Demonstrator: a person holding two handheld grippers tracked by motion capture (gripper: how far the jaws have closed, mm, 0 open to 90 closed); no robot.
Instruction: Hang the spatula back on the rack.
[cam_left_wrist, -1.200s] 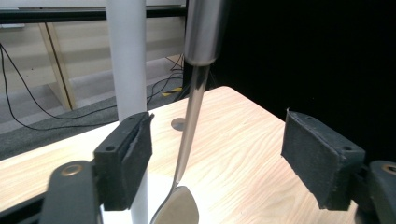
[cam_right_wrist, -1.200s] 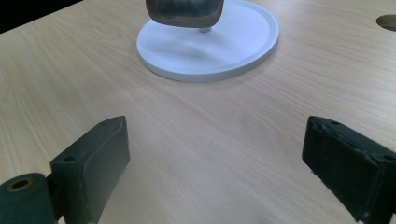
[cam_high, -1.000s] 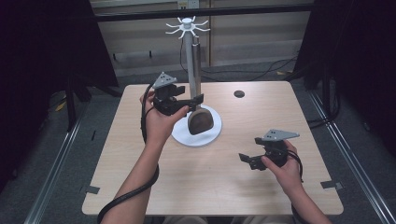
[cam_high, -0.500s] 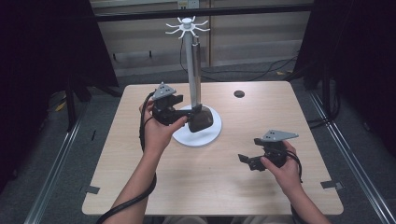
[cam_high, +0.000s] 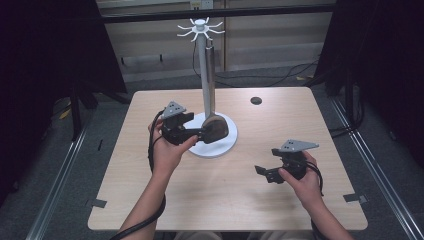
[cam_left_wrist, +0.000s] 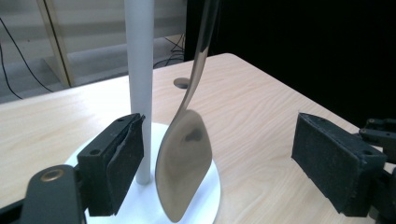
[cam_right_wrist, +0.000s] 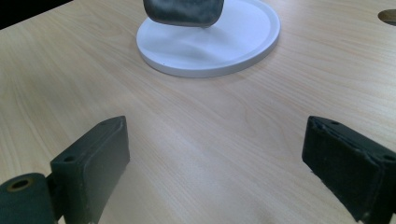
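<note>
Wooden table (cam_high: 150, 200), shiny metal spatula (cam_left_wrist: 183, 163) hanging upright beside white stand pole (cam_left_wrist: 140, 70), left tongs (cam_left_wrist: 219, 158) released around it, right tongs (cam_right_wrist: 219, 172) released.

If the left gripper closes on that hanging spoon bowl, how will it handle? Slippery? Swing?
The spoon looks like polished metal, so probably rigid but slick against the left gripper pads. It seems to hang free beside the stand's pole, so a nudge would likely swing it. The wide white base should resist tipping.
</note>
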